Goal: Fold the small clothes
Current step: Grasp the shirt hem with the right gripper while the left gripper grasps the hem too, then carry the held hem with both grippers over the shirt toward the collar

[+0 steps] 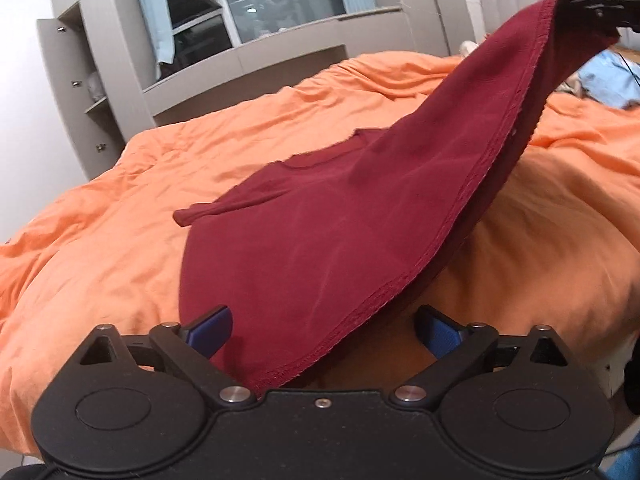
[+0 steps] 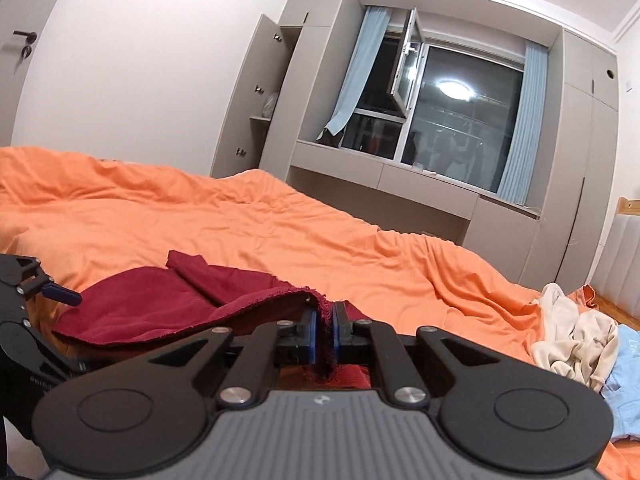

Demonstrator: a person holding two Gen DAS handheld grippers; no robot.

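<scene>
A dark red garment (image 1: 320,220) lies partly on the orange bed (image 1: 120,240). My right gripper (image 2: 325,328) is shut on one hemmed corner of it and holds that corner up; it shows at the upper right of the left wrist view (image 1: 600,4). The cloth stretches down from there towards my left gripper (image 1: 324,330), which is open with the hem draped between its blue fingers (image 1: 212,328). In the right wrist view the garment (image 2: 160,300) sags to the left, where my left gripper (image 2: 40,284) shows open.
A heap of cream and light blue clothes (image 2: 580,344) lies on the bed's right side. Grey cabinets (image 2: 400,184) and a window (image 2: 460,112) stand beyond the bed. An open cupboard door (image 1: 60,80) stands at the left.
</scene>
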